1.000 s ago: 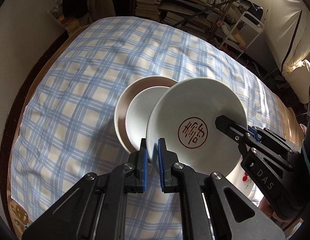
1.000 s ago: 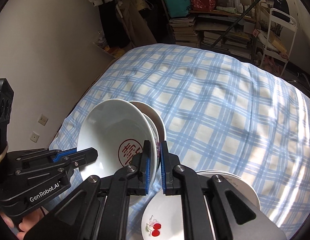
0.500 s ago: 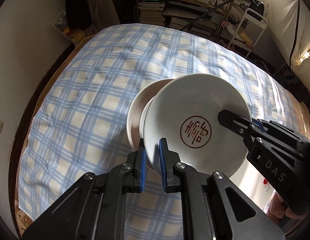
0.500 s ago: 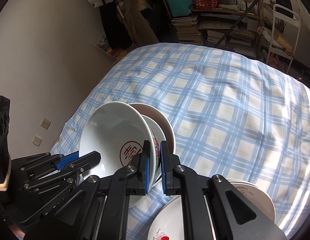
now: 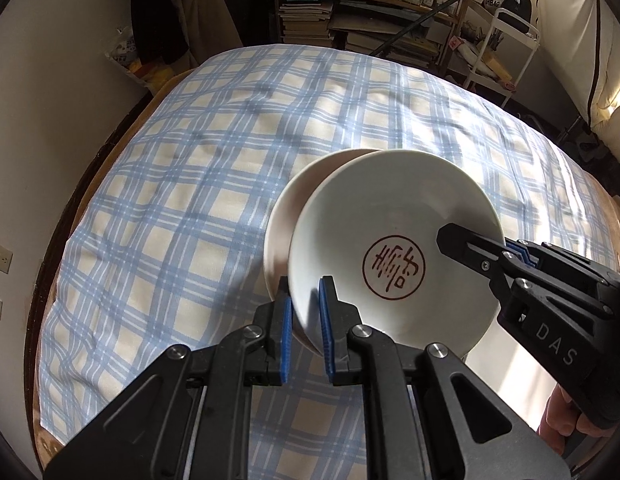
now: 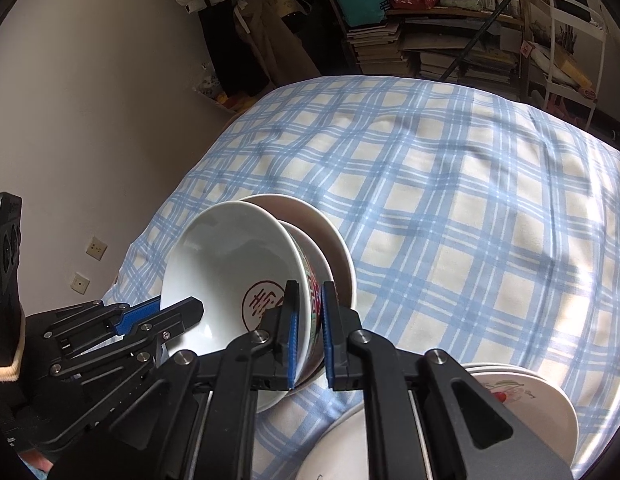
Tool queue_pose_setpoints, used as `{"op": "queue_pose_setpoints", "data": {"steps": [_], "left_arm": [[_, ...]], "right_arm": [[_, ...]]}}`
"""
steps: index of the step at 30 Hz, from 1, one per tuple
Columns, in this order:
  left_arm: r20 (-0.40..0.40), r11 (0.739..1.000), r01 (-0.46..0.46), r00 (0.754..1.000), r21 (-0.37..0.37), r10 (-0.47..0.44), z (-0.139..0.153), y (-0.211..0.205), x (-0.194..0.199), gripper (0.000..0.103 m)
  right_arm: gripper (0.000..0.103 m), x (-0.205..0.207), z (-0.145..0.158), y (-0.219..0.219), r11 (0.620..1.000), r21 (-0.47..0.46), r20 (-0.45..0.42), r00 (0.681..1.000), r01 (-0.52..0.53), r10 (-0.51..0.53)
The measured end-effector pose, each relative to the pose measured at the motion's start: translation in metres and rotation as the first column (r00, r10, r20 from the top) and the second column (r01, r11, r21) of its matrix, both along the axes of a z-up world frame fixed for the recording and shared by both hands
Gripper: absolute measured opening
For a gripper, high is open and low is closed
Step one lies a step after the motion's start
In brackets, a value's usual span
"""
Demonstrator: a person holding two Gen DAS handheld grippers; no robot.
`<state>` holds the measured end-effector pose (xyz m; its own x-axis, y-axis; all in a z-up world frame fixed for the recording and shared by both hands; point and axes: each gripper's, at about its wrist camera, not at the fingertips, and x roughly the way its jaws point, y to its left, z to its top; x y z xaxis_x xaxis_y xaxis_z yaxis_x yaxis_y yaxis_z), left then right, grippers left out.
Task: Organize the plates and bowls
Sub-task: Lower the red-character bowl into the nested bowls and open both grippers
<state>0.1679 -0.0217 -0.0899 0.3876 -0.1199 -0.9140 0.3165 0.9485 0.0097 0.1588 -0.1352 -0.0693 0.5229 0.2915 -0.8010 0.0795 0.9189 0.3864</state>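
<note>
One white bowl (image 5: 389, 248) is being pinched by two hand-held grippers, left (image 5: 304, 312) and right (image 6: 308, 320), over a tan bowl (image 5: 286, 216) beside two stacked plates (image 6: 549, 412).

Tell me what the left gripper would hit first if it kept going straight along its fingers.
Likely the beige plate beneath the bowl that the left gripper already clamps; the checked cloth lies below. Depth is hard to judge.

Wide open checked bedspread (image 6: 449, 200) beyond bowl stack (image 6: 310, 240); plate stack (image 6: 521, 404) blocks near right, wall (image 6: 90, 120) hems left.
</note>
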Motion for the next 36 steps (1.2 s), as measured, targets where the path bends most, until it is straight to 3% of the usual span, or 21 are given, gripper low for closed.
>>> {"op": "queue_pose_setpoints", "data": {"steps": [10,16,19,24,28,29,31,36], "left_arm": [[-0.005,1.0,-0.008,1.0,-0.015,0.008,0.0,0.002,-0.001,0.013],[0.07,0.999,-0.034,0.997,0.019,0.033,0.016,0.007,-0.008,0.014],[0.047,0.998,-0.062,0.997,-0.015,0.063,0.018,0.018,-0.005,0.014],[0.022,0.997,-0.077,0.997,0.0,0.077,0.016,0.029,0.001,0.015],[0.005,0.996,-0.087,0.996,0.014,0.087,0.013,0.036,0.007,0.03],[0.001,0.995,-0.096,0.995,0.017,0.096,0.012,0.038,0.009,0.031],[-0.005,0.993,-0.114,0.993,0.023,0.115,0.011,0.043,0.012,0.046],[0.007,0.989,-0.146,0.989,0.006,0.146,0.014,0.054,0.017,0.064]], "right_arm": [[0.014,0.0,0.003,0.002,1.0,-0.013,-0.017,1.0,-0.005,0.005],[0.023,-0.003,0.008,0.0,0.999,-0.041,0.004,1.0,0.013,-0.013],[0.023,-0.004,0.011,-0.006,0.999,-0.027,0.01,1.0,0.022,-0.022],[0.026,-0.007,0.019,-0.023,0.998,0.018,0.019,0.998,0.06,-0.061],[0.057,-0.011,0.027,-0.04,0.996,0.008,0.023,0.996,0.09,-0.091],[0.06,-0.01,0.026,-0.043,0.995,0.003,0.011,0.995,0.097,-0.097],[0.07,-0.009,0.023,-0.051,0.993,-0.015,-0.028,0.993,0.113,-0.114],[0.094,-0.01,0.014,-0.066,0.987,-0.036,-0.058,0.986,0.157,-0.159]]}}
